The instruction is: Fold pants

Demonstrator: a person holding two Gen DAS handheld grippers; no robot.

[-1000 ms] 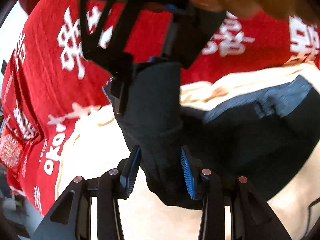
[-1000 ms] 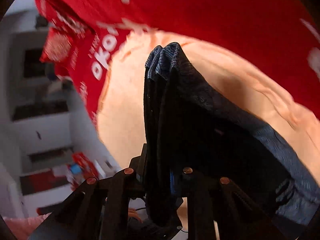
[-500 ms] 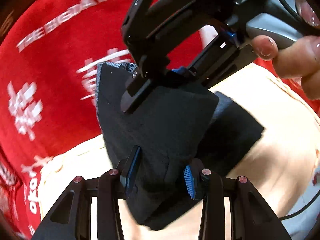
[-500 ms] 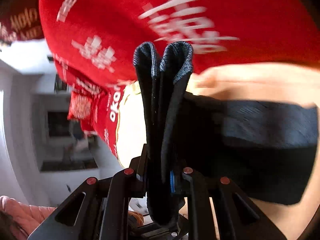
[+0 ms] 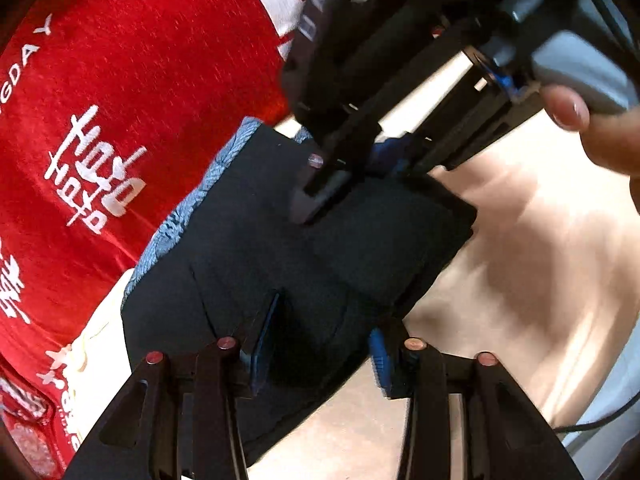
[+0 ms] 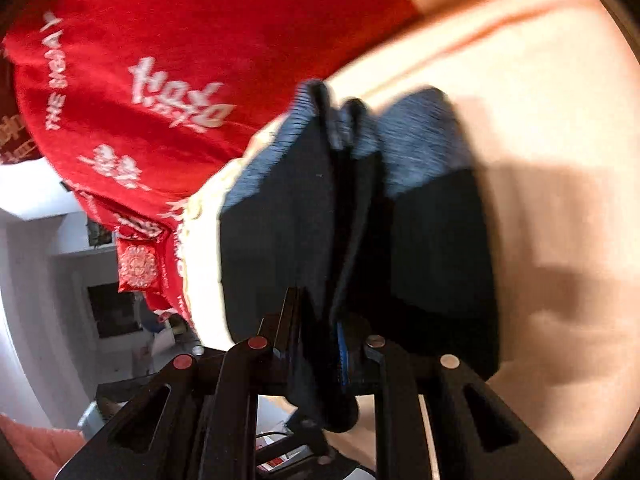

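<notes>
Item one, the cream bedding [image 5: 520,248]: my landmark, spread beneath everything. Bordering it, a red cloth [image 5: 132,92] with white lettering.

Item two, the pants [image 5: 320,248]: dark navy, folded into a thick block of several layers, a lighter blue ribbed band at the edge nearest the red cloth. They lie over the cream bedding, beside that cloth.

Item three, my right gripper [image 6: 320,344]: clamped tight on a bunched stack of pant layers.

Item four, my left gripper [image 5: 320,344]: jaws opening, cloth between them, blue pads [image 5: 378,356] drawing clear.

Containers: none listed.
</notes>
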